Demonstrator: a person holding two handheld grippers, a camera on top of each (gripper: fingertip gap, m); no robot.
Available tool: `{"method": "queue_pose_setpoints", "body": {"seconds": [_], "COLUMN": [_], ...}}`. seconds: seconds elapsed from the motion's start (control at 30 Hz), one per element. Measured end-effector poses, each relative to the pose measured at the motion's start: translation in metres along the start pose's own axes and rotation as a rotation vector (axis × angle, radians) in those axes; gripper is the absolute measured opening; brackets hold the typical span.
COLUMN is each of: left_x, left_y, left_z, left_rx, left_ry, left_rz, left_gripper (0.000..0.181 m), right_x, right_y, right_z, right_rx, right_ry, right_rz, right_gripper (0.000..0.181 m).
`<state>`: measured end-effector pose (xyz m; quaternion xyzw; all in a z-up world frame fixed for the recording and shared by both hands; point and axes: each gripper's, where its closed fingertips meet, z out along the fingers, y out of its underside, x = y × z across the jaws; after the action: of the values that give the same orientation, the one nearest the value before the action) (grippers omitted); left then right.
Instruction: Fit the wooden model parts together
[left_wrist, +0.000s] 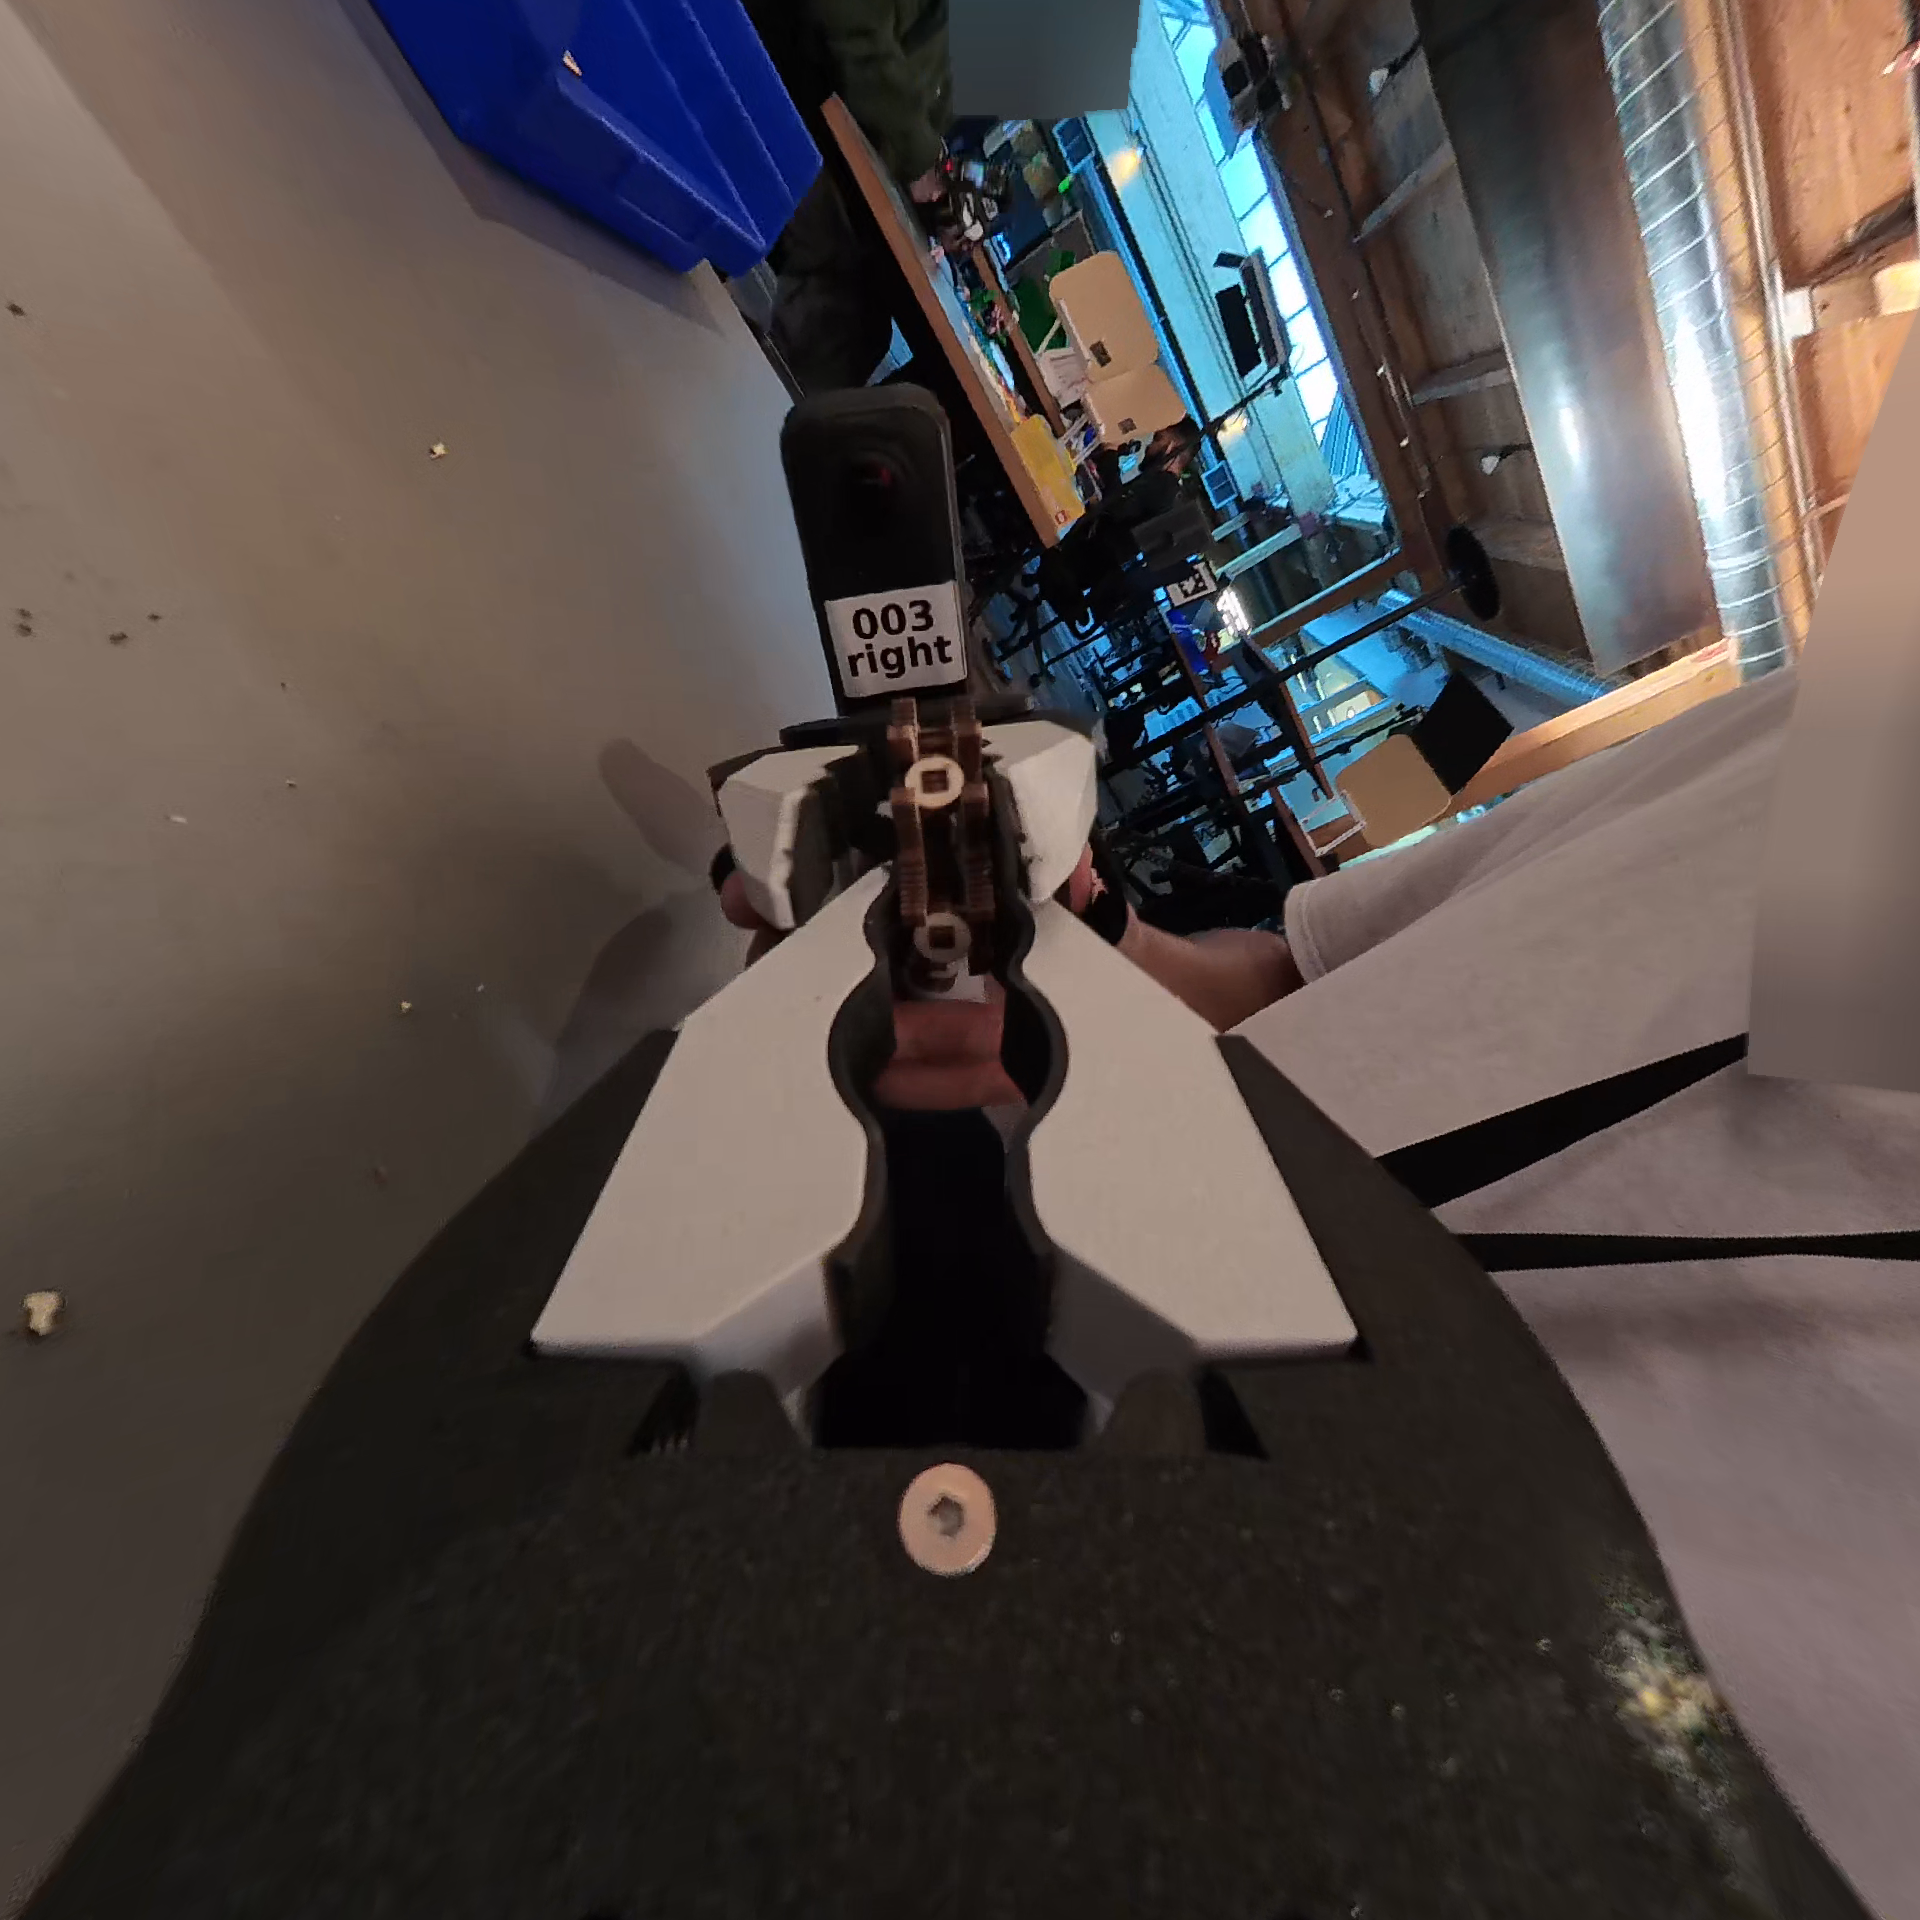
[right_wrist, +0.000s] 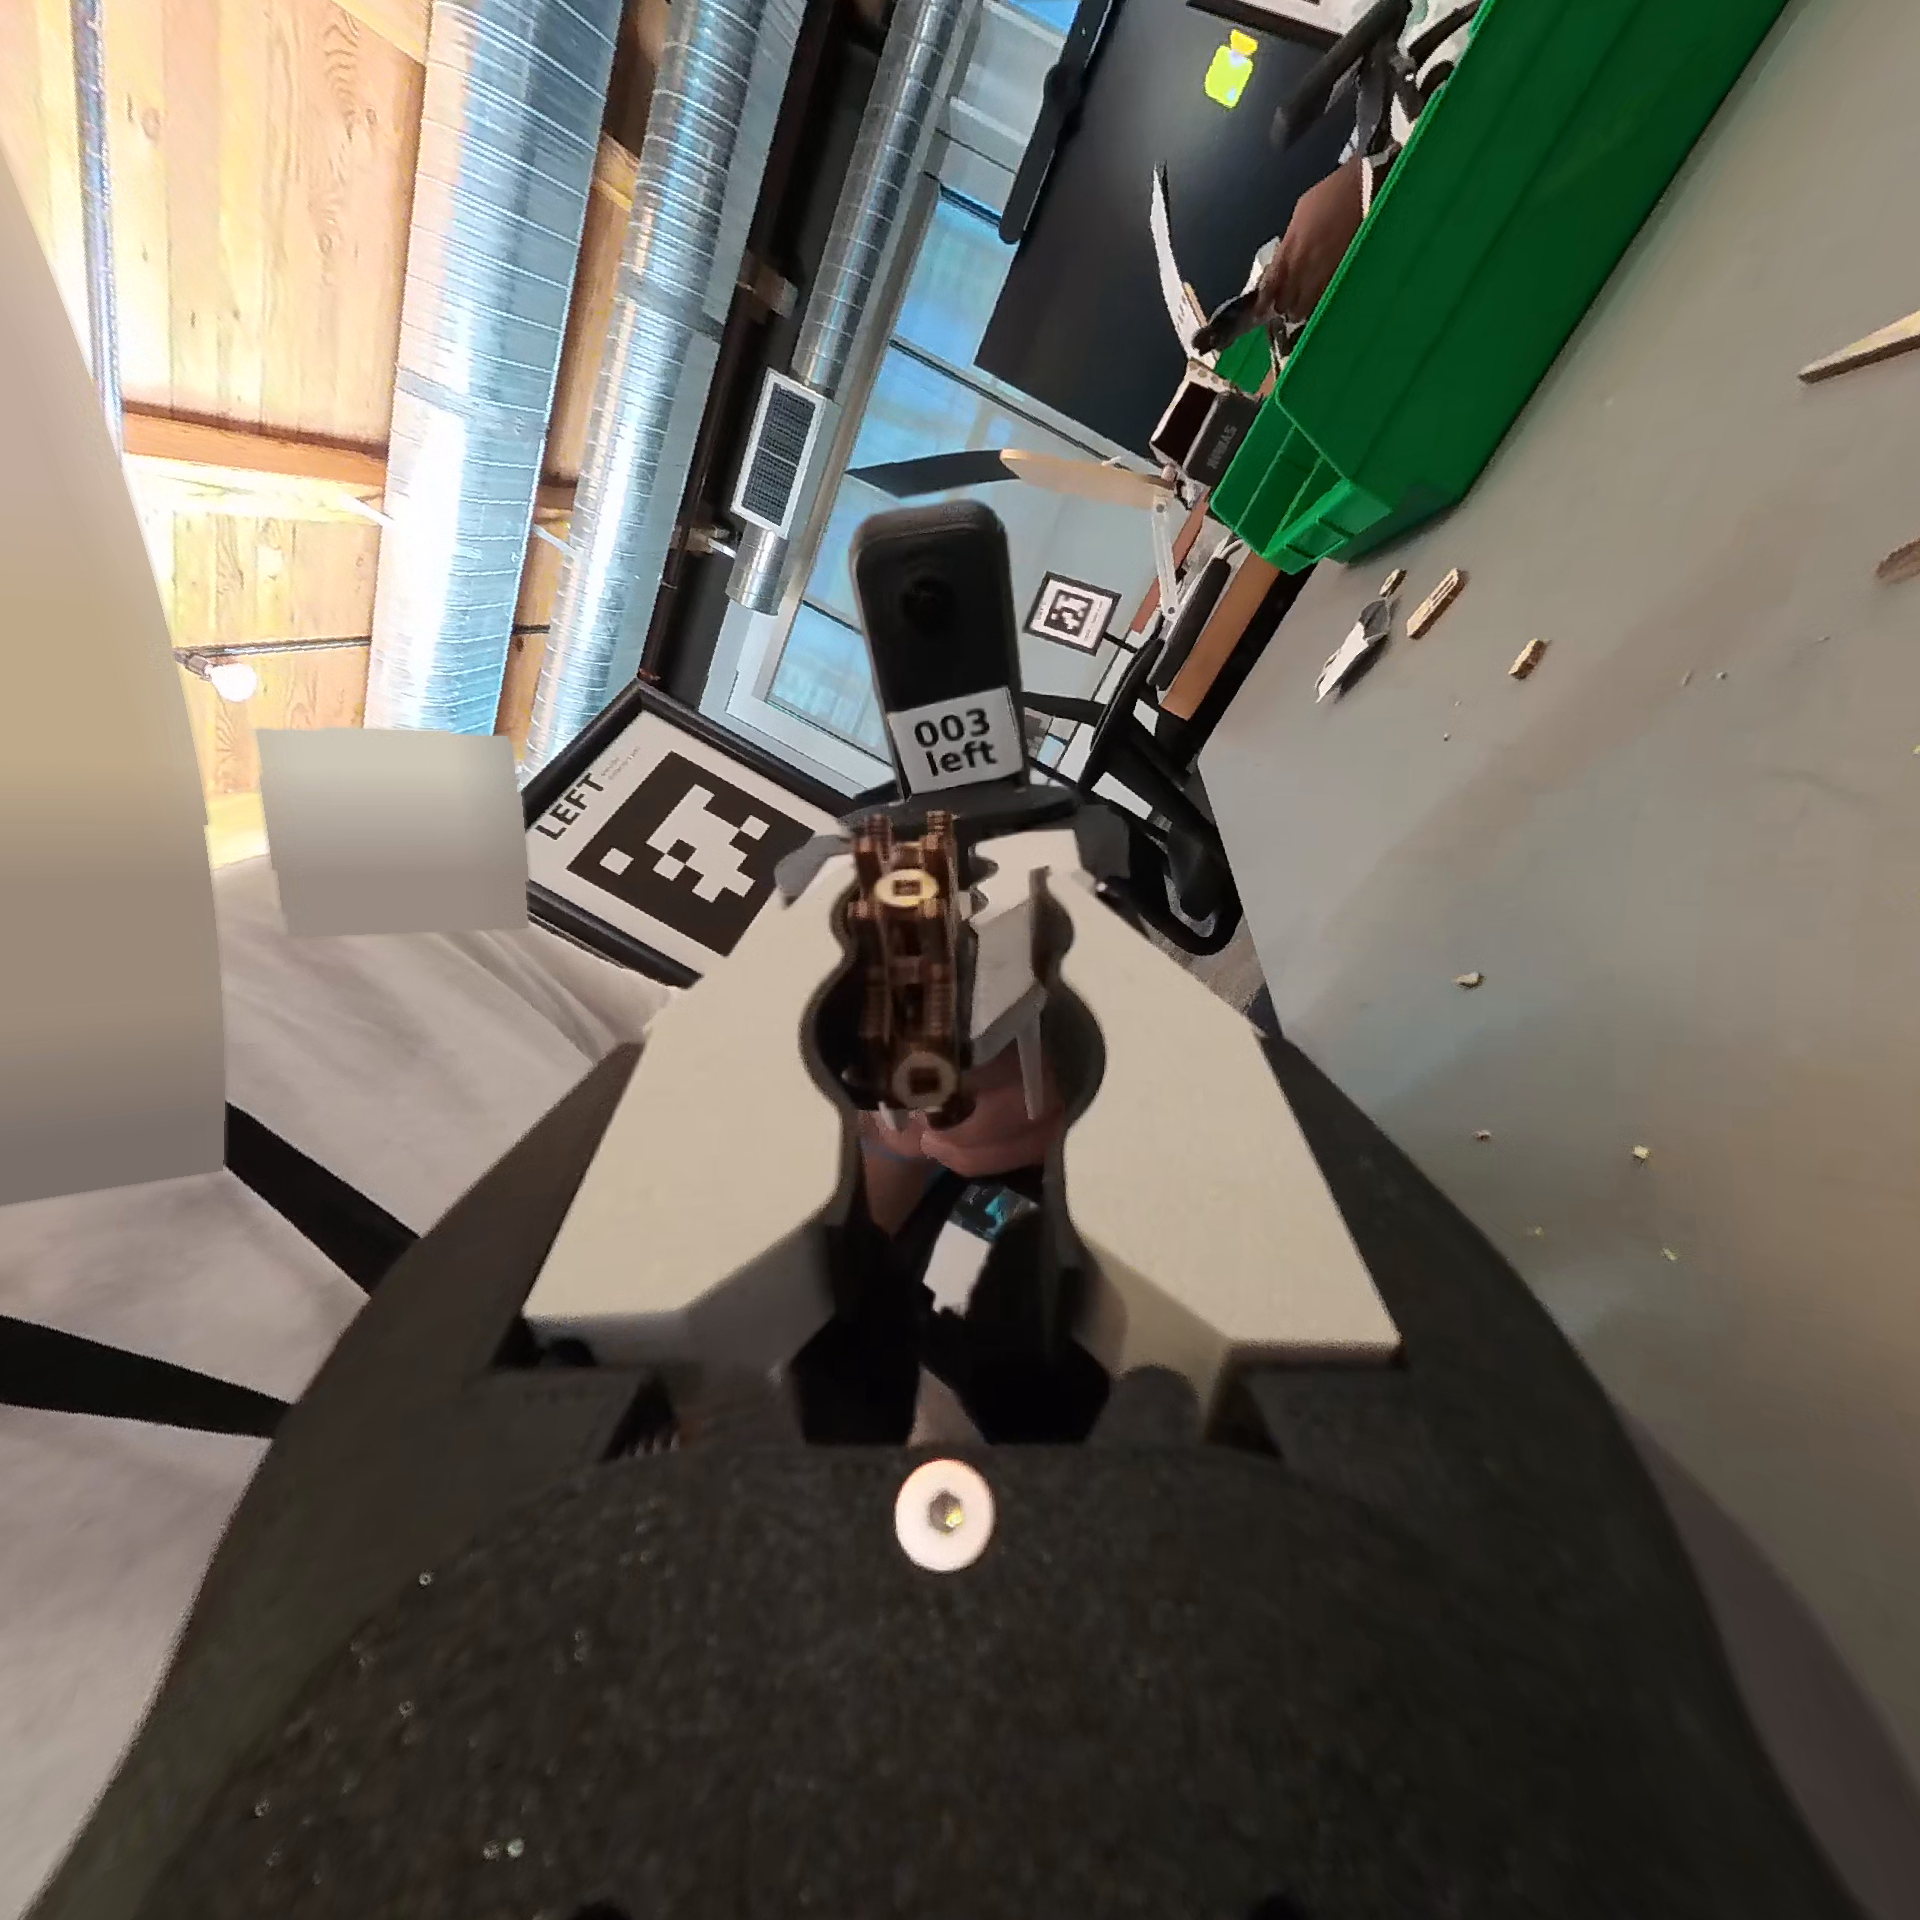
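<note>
A small brown wooden model (left_wrist: 935, 831) with toothed strips and two pale round pegs is held in the air between my two grippers, which face each other. My left gripper (left_wrist: 940, 920) is shut on its near end. The right gripper's white fingers (left_wrist: 764, 842) flank its far end, below that gripper's black camera (left_wrist: 873, 520). In the right wrist view the same model (right_wrist: 904, 977) sits between the tips of my right gripper (right_wrist: 925, 935), which is shut on it. One left gripper finger (right_wrist: 1003, 971) shows beside it. The contact faces are hidden.
The grey table (left_wrist: 260, 727) carries a blue bin (left_wrist: 623, 125) and crumbs. In the right wrist view the table (right_wrist: 1610, 883) carries a green bin (right_wrist: 1455, 312) and loose wood scraps (right_wrist: 1434, 603). A framed marker board (right_wrist: 675, 852) and a person's white sleeve (left_wrist: 1558, 862) are close. My right fingertips sit around 4 cm from my left ones.
</note>
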<state>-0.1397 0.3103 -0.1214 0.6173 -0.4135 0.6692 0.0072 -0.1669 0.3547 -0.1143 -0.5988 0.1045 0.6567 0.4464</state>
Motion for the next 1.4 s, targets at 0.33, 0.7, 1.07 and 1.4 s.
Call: {"method": "queue_pose_setpoints", "body": {"seconds": [0.33,0.7,1.07,1.4], "left_x": [-0.005,0.008,0.005,0.011], "left_y": [0.001,0.0,0.003,0.003], "left_z": [0.001,0.002,0.001,0.002], "left_rx": [0.054,0.067,0.051,0.055], "left_ry": [-0.015,0.007,0.04,-0.004], "left_rz": [-0.04,0.098,0.057,0.153], "left_gripper": [0.011,0.011,0.011,0.011], "right_x": [0.0,-0.016,-0.011,-0.02], "right_y": [0.002,0.002,0.002,0.004], "right_z": [-0.001,-0.002,-0.004,-0.005], "right_rx": [-0.019,-0.036,-0.061,-0.079], "right_ry": [0.024,-0.014,-0.009,-0.033], "right_rz": [-0.065,-0.112,-0.126,-0.109], "right_gripper": [0.012,0.012,0.013,0.013]}}
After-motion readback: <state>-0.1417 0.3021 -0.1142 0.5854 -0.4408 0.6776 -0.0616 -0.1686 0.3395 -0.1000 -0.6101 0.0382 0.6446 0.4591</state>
